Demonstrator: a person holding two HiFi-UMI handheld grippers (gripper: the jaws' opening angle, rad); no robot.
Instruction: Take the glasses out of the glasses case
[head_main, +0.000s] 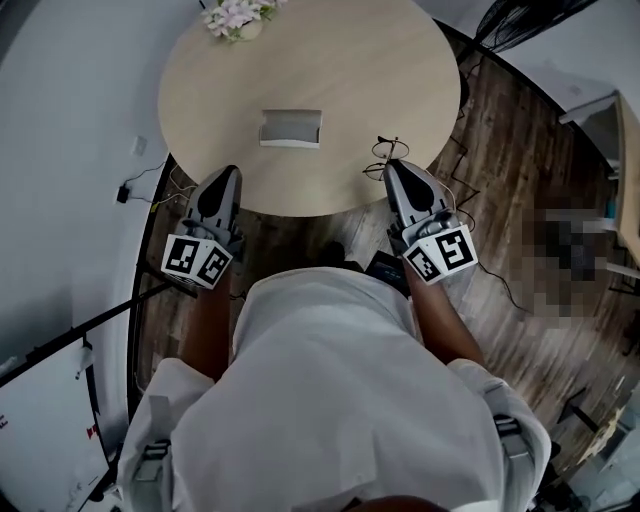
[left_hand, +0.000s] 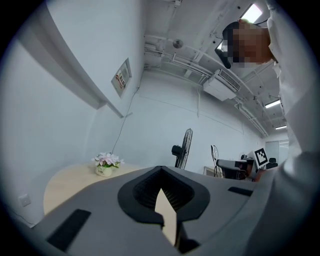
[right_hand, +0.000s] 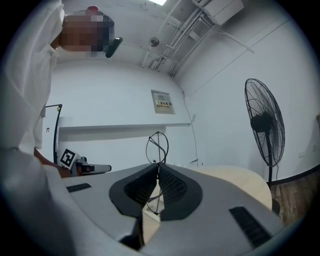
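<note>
The glasses (right_hand: 157, 146) are out of the case & up in the air, just past the near edge of the bench (head_main: 340, 70). The right claw (right_hand: 158, 169) is shut tight on them. Thin wire runs between its two black pads, & one round lens ring sticks up above the tips. In the head view they show as small wire loops (head_main: 390, 152) at the tip of that claw (head_main: 391, 170). The left claw (left_hand: 161, 172) is shut too, w/ nothing in it. It hangs by the bench edge on the other side (head_main: 226, 175).

The glasses look very light & very thin. Wire like that bends easy & lenses can scratch, so I think a soft squeeze is enough. The best spot to hold is prob. the frame by the bridge or hinge, not the lens. I can't tell which part is pinched now. Thin wire could also slip or twist in the pads.

The case (head_main: 290, 128) looks open & sits on the bench, well apart from both claws. The bench is round, pale, smooth & flat, w/ a small pot of flowers (head_main: 236, 17) at the far side. Below is a dark wood floor (head_main: 520, 190) w/ cables. A big standing fan (right_hand: 264, 122) is by the white wall.
</note>
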